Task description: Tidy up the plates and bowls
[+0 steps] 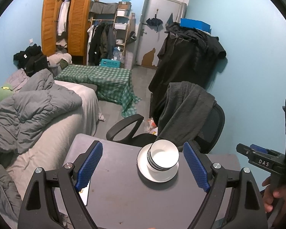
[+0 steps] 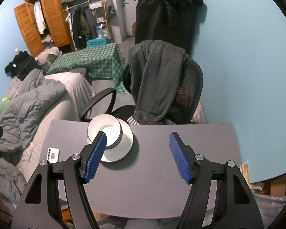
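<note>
A stack of white bowls (image 1: 164,157) with dark rims stands on a stack of white plates (image 1: 145,167) near the far edge of the grey table (image 1: 124,190). My left gripper (image 1: 143,165) is open and empty, its blue pads wide apart, above the table just in front of the stack. In the right wrist view the bowls (image 2: 106,131) sit on the plates (image 2: 126,143) at the far left of the table (image 2: 162,171). My right gripper (image 2: 137,156) is open and empty, to the right of the stack. It also shows in the left wrist view (image 1: 257,156).
A phone (image 2: 53,155) lies at the table's left edge. An office chair (image 2: 162,87) draped with a grey garment stands right behind the table. A bed with a grey duvet (image 1: 28,110) runs along the left. A blue wall is at the right.
</note>
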A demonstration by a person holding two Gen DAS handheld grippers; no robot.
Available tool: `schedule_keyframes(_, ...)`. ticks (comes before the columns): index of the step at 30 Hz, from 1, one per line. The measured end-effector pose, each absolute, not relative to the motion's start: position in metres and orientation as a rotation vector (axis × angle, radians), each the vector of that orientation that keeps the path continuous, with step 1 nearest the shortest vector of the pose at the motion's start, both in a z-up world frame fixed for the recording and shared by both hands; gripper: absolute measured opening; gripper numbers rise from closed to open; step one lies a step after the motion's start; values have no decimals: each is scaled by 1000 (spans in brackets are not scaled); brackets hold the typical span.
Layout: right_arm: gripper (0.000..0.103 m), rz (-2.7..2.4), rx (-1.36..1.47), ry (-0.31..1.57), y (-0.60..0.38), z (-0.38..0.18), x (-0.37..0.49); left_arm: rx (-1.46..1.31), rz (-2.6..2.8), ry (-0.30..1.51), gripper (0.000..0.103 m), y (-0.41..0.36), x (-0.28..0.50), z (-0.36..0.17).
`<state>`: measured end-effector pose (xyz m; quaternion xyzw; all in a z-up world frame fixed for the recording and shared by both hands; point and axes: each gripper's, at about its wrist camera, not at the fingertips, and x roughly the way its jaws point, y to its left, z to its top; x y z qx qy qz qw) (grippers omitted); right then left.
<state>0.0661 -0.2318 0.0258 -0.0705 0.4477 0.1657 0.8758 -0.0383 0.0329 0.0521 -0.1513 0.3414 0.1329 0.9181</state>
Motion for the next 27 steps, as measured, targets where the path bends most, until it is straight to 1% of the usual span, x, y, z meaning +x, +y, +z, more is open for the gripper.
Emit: schedule_keyframes(27,67,354,-156,939,-227,24,68,-294,296,724,88,38,-47,47)
